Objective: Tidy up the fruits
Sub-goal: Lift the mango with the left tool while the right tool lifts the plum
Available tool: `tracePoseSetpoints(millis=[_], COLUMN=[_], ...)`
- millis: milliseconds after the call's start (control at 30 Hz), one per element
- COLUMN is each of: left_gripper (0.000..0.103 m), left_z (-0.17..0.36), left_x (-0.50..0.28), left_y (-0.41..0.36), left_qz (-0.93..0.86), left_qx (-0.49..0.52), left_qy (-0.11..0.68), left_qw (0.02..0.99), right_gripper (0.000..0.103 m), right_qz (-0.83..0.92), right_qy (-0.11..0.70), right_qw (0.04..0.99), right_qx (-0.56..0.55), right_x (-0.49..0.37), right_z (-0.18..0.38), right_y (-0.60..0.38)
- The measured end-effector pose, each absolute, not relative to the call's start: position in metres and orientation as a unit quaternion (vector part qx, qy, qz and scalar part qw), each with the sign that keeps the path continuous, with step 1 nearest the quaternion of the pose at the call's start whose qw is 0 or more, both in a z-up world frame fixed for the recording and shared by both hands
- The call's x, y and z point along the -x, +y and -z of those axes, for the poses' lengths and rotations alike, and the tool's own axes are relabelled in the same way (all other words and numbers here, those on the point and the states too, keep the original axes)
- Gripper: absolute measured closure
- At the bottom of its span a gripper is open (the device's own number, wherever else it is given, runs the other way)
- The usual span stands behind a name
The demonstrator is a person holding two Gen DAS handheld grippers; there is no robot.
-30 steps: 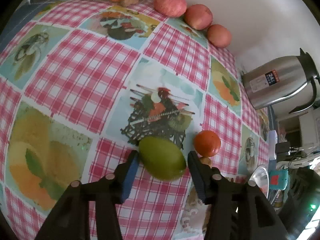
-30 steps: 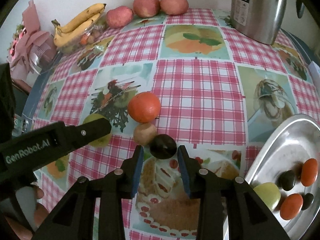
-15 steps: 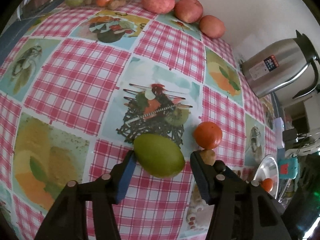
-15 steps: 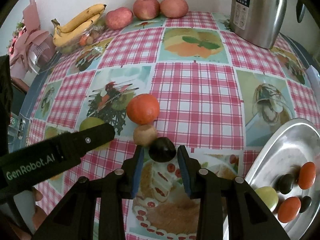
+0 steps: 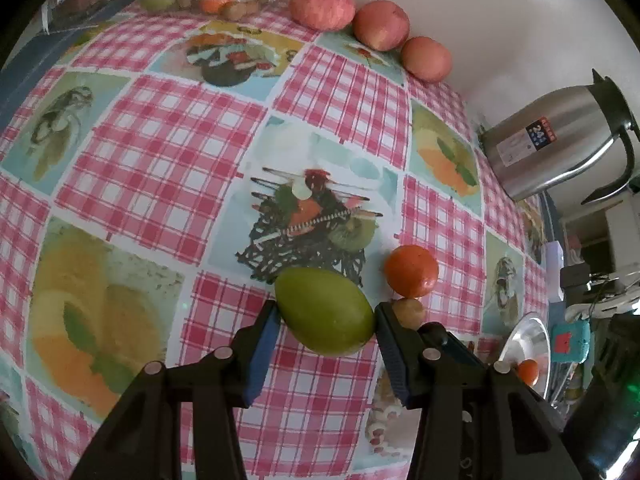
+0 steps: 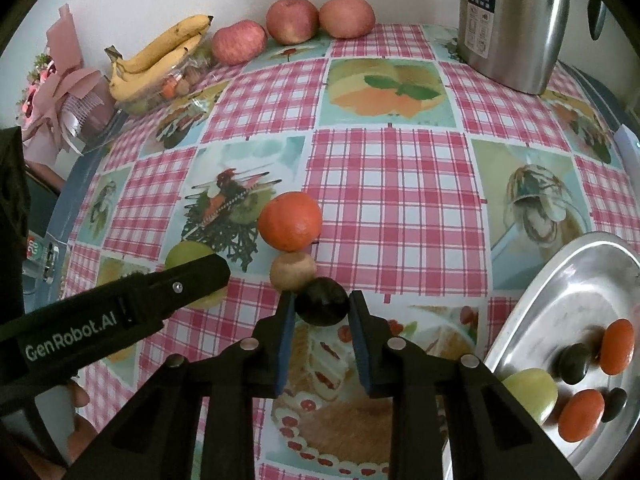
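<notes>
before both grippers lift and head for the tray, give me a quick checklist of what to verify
1. Right gripper closed on the dark fruit: ok. Its jaws have just been closing and both pads now touch the fruit's sides.
2. Left gripper closed on the green fruit: ok. Its jaws have just been closing and the pads meet both ends.
3. Green fruit seated deep enough: cannot tell. Only the fingertips hold it.
4. Small tan fruit clear of the right gripper: not ok. It touches the dark fruit and may roll.
5. Orange clear of both grippers: ok.
6. Free room on the metal tray: ok. Its far part is bare.
</notes>
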State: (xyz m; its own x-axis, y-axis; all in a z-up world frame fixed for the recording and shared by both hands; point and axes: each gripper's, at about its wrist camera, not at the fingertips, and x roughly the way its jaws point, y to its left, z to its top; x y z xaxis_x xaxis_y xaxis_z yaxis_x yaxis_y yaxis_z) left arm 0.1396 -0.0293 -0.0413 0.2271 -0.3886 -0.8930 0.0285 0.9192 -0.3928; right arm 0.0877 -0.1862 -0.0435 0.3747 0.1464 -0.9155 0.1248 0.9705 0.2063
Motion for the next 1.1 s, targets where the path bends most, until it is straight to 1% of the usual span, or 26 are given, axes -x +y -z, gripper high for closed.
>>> tracePoseSetpoints(millis=[367,733,1100], left_gripper=[0.051,0.051,0.051], left_z=[0.008,-0.018,-0.032], left_x=[-0.134,-0.124,-0.111], left_y=[-0.025,-0.027,-0.034], left_qz=[0.148,0.163,0.18], left_qx=[0.164,0.172,0.17], left_qy=[0.579,0.557,0.546], left_qw=[0.785,0.796,0.8], right_gripper=[0.075,0.075,0.075], right_qz=[-0.005,0.012,0.032], right_qy=[0.532,0.524,0.528], right_qw=[0.837,0.841,0.835], right_qx=[-0.127,-0.137,-0.153], right_x=[-0.08,-0.068,-0.052], right_z=[0.011,-0.012,-0.017], right_y=[-0.191,-0.198,-0.213])
